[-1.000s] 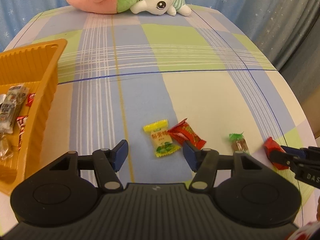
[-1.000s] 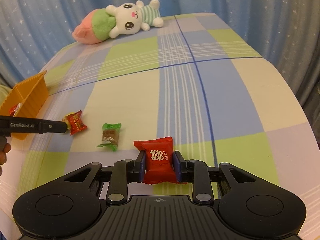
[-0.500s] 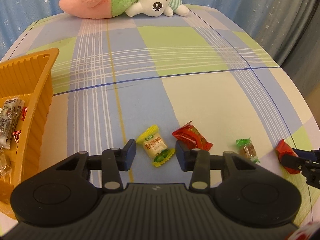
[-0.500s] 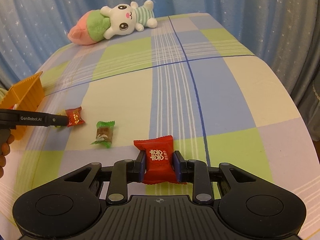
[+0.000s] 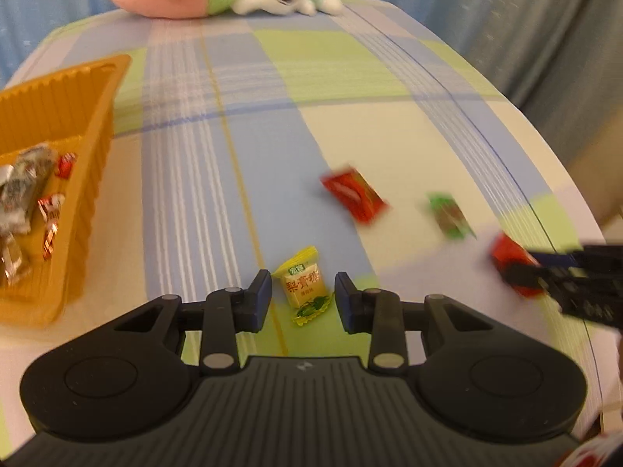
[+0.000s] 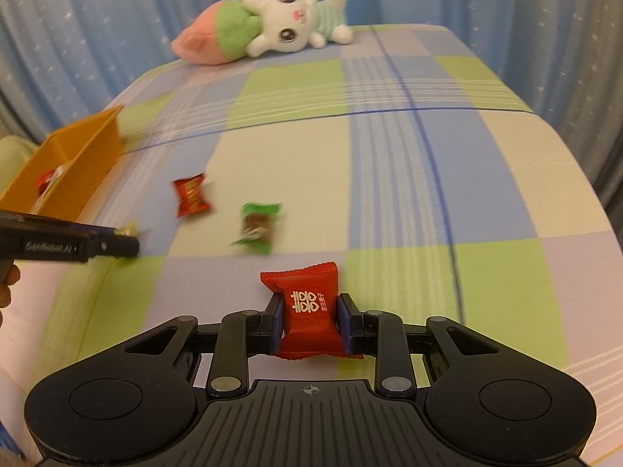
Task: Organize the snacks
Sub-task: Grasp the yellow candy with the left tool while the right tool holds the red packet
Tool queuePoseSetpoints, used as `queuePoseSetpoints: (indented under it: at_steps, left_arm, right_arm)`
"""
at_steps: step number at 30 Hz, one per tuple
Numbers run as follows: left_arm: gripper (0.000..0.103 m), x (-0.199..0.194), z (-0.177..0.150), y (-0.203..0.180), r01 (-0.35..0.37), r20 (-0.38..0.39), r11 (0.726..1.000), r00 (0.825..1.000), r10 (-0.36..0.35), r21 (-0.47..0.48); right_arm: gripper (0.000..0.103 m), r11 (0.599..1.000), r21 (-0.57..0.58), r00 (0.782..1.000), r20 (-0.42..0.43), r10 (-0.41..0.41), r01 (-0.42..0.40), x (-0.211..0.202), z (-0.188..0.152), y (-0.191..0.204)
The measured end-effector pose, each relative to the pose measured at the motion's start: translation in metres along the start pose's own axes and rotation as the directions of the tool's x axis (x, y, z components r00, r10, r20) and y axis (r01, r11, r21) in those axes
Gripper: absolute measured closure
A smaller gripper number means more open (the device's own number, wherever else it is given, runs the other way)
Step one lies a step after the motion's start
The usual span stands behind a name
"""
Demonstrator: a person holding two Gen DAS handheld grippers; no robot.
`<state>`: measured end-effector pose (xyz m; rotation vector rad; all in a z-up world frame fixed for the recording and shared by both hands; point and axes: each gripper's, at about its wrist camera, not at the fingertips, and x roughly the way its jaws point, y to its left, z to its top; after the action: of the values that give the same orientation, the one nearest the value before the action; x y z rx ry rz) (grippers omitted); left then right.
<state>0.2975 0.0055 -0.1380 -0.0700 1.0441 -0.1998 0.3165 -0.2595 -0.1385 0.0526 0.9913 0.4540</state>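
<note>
The right tool [image 6: 309, 321] is clenched on a red candy [image 6: 309, 311], both fingers pressed against the wrapper's sides, the candy held just above the checked surface [image 6: 409, 179]; the left tool [image 5: 303, 297] is released, its fingers apart on either side of a yellow candy [image 5: 303, 286], with a gap showing on each side, so neither finger seems to touch it; whether that candy lies flat on the surface or is lifted I cannot tell.

Beyond the left tool a second red candy [image 5: 354, 193] lies on the surface, and to its right, a little apart, a green candy [image 5: 449, 216]; both are blurred; the same pair shows in the right view as a red wrapper [image 6: 191, 195] and a green one [image 6: 257, 227], side by side and not touching.

On the left side of the surface stands an orange tray [image 5: 97, 116] with ribbed walls; in it lie several wrapped snacks [image 5: 27, 186], some in clear or silvery wrappers and some red and white, heaped near its near end; the far part of the tray is bare; their exact number is hard to make out.

At the far edge of the surface a plush rabbit [image 6: 288, 27] lies on its side against a blue curtain [image 6: 97, 19].
</note>
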Motion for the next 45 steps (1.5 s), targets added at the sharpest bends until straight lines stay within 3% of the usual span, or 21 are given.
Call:
queuePoseSetpoints:
  at_steps: [3, 6, 13, 19, 22, 25, 28, 38, 39, 41, 45]
  left_arm:
    - [0.070, -0.010, -0.017, -0.009, 0.039, -0.021, 0.995, 0.999, -0.037, 0.093]
    - [0.065, -0.016, -0.029, -0.021, 0.026, -0.025, 0.988, 0.999, -0.023, 0.152]
    - [0.058, -0.016, -0.034, -0.026, -0.007, -0.028, 0.999, 1.000, 0.008, 0.049]
    - [0.058, -0.015, -0.029, -0.027, -0.053, -0.048, 0.997, 0.998, 0.050, -0.054]
    - [0.064, -0.014, -0.028, -0.030, -0.086, -0.056, 0.994, 0.995, 0.082, -0.074]
    - [0.085, -0.014, -0.029, -0.034, -0.100, -0.057, 0.994, 0.994, 0.096, -0.053]
    - [0.085, -0.015, -0.030, -0.036, -0.074, -0.061, 0.996, 0.996, 0.070, -0.059]
    - [0.085, -0.025, -0.033, -0.036, -0.102, -0.028, 0.994, 0.994, 0.101, -0.026]
    - [0.085, -0.026, -0.034, -0.036, -0.102, -0.027, 0.994, 0.994, 0.102, -0.025]
    - [0.085, -0.028, -0.034, -0.035, -0.099, -0.025, 0.995, 0.995, 0.099, -0.026]
    - [0.085, -0.033, -0.036, -0.035, -0.099, -0.018, 0.995, 0.995, 0.099, -0.021]
  right_arm:
    - [0.074, 0.999, -0.039, 1.000, -0.010, 0.016, -0.017, -0.001, -0.006, 0.012]
    - [0.074, 0.997, -0.072, 0.999, -0.021, 0.031, -0.032, -0.001, -0.012, 0.024]
    - [0.072, 0.994, -0.103, 0.999, -0.032, 0.028, -0.031, 0.000, -0.018, 0.036]
    - [0.059, 0.995, -0.096, 0.999, -0.029, 0.019, -0.022, 0.000, -0.018, 0.036]
    - [0.057, 0.996, -0.089, 0.999, -0.027, 0.020, -0.022, 0.000, -0.018, 0.035]
    - [0.057, 0.996, -0.089, 0.999, -0.027, 0.024, -0.026, -0.001, -0.018, 0.035]
    - [0.057, 0.995, -0.091, 0.999, -0.024, 0.029, -0.031, -0.002, -0.018, 0.034]
    - [0.058, 0.994, -0.104, 1.000, -0.014, 0.021, -0.023, -0.004, -0.021, 0.037]
    - [0.059, 0.994, -0.107, 1.000, -0.011, 0.021, -0.022, -0.005, -0.021, 0.038]
    - [0.072, 0.993, -0.118, 1.000, -0.014, 0.021, -0.022, -0.005, -0.021, 0.039]
    - [0.074, 0.992, -0.122, 1.000, -0.012, 0.021, -0.023, -0.006, -0.021, 0.039]
